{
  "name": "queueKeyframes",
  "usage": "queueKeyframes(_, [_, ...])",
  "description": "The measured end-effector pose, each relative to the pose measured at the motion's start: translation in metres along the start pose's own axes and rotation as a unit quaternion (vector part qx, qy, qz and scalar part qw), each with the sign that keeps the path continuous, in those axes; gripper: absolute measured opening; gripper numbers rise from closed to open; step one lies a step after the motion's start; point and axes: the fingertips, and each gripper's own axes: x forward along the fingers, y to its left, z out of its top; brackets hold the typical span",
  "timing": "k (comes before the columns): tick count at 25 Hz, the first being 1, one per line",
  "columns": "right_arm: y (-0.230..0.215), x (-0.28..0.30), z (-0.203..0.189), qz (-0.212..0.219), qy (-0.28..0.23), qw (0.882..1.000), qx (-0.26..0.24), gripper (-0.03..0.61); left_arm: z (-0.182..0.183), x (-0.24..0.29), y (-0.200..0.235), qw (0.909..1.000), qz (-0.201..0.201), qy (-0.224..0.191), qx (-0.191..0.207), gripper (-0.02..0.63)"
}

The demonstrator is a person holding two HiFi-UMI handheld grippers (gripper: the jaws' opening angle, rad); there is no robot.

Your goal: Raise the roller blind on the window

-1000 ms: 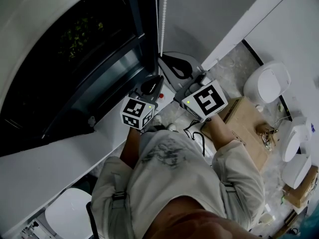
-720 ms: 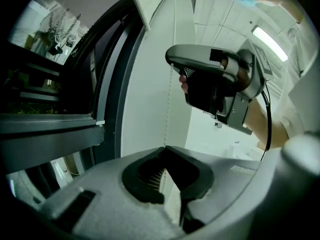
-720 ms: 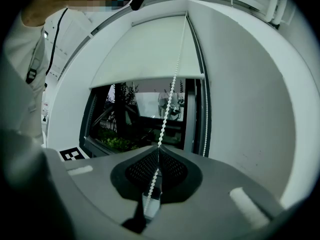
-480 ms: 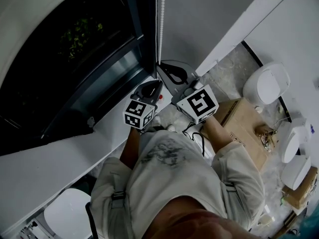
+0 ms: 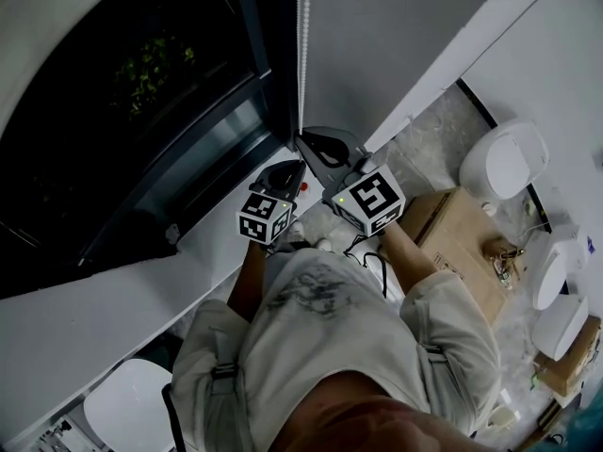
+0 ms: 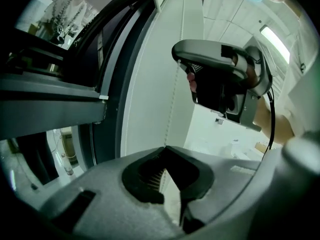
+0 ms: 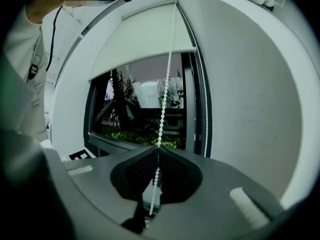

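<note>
**Bead chain (image 7: 165, 84) nipped twice over**

The right gripper (image 7: 159, 149) is pinched shut on the bead chain, and the left gripper (image 6: 165, 148) likewise. It looks light, limp and slippery: best nipped between beads. The roller blind (image 7: 145, 39) covers the top of the window (image 7: 135, 115)

Matt, smooth cloth: roller blind (image 7: 145, 41); bead cord (image 7: 163, 109) glossy plastic, prob. (small in view); window frame (image 7: 198, 104) semi-gloss metal.
</note>
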Motion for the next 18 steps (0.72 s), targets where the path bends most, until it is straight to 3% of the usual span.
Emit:
queueKeyframes(7, [0.006, 0.004, -0.02, 0.003, 0.015, 1.0, 0.01, 0.011, -0.021, 0.004, 0.004, 0.9998, -0.001, 0.015, -0.009, 0.011])
queueKeyframes(18, [0.002, 0.006, -0.022, 0.003, 0.014, 1.0, 0.005, 0.011, -0.02, -0.002, -0.007, 0.9998, -0.017, 0.012, 0.004, 0.014])
